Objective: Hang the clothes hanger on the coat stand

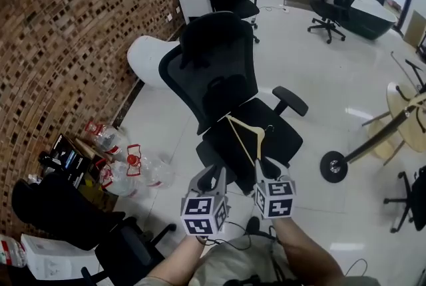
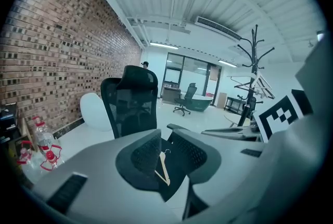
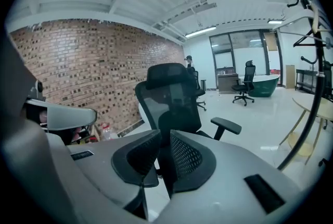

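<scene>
A light wooden clothes hanger [image 1: 245,134] lies on the seat of a black mesh office chair [image 1: 219,72]. In the left gripper view the hanger [image 2: 163,169] shows through the gap between the jaws, lower down on the seat. My left gripper [image 1: 213,176] [image 2: 164,137] hovers at the seat's near edge, jaws a little apart and empty. My right gripper [image 1: 265,169] [image 3: 165,137] is beside it, just over the hanger's near end, jaws narrowly apart with nothing between them. The black coat stand [image 1: 373,140] [image 2: 253,74] [image 3: 308,82] stands to the right, its round base [image 1: 333,166] on the floor.
A brick wall [image 1: 60,45] runs along the left, with clear bottles [image 1: 130,168] and boxes at its foot. A second black chair [image 1: 123,251] is close at lower left. A round wooden table [image 1: 403,120] stands behind the coat stand. More office chairs [image 1: 333,8] stand farther off.
</scene>
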Available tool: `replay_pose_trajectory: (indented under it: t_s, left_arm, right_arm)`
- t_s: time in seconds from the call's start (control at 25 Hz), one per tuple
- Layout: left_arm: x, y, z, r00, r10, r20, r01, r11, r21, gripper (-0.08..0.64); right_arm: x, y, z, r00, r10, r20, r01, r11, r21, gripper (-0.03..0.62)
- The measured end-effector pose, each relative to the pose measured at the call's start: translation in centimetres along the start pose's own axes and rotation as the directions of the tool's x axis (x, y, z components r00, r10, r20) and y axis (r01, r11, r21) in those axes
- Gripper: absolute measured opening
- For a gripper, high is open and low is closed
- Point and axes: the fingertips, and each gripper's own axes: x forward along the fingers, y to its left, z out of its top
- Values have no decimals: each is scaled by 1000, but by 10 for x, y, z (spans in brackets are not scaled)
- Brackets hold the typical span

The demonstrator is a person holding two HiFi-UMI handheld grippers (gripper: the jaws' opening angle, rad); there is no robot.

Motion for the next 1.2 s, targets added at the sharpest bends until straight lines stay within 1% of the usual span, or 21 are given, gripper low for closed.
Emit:
replay_pose_trajectory:
  t_s: [0.08,0.2,0.36,0.44,0.52,0.64,0.72,0.76,0.84,1.0,1.04,1.08,1.2]
  left_arm:
    - [45,7,14,1000,-10,-4,10,1000,5,78]
    - [107,25,36,999,-36,-13,37,999,14,78]
    - [136,20,49,998,-54,-15,55,998,31,78]
    - [167,38,62,997,-75,-11,75,996,38,78]
    - [214,67,81,994,-109,-11,110,992,54,67]
    - [269,93,91,984,-170,-45,173,982,82,36]
    - [289,103,89,979,-190,-75,197,976,97,15]
    - [297,109,89,977,-196,-85,205,973,105,15]
    - [311,120,92,972,-212,-98,223,968,114,15]
    - [343,136,95,961,-245,-127,260,958,121,15]
    - [351,139,94,958,-251,-136,268,955,124,14]
    - [360,141,95,956,-254,-145,273,953,130,15]
    - [389,141,100,952,-262,-156,284,949,139,15]
  right_arm:
    - [37,-18,16,1000,3,2,-3,1000,2,58]
    - [91,-43,38,1000,-22,3,22,1000,14,58]
    - [104,-65,47,999,-51,2,51,998,29,58]
    - [135,-70,57,997,-72,2,72,997,34,58]
    - [182,-76,73,994,-109,0,109,993,41,58]
    - [230,-89,84,984,-179,-15,180,982,58,58]
    - [243,-92,83,976,-216,-28,217,974,71,58]
    - [248,-93,83,973,-230,-34,232,970,76,58]
    - [261,-94,83,966,-256,-44,259,962,88,80]
    - [287,-104,80,948,-309,-71,315,945,91,80]
    - [293,-108,79,944,-320,-79,326,941,93,80]
    - [299,-112,78,941,-327,-86,335,937,96,97]
    - [316,-128,76,935,-338,-110,348,933,94,100]
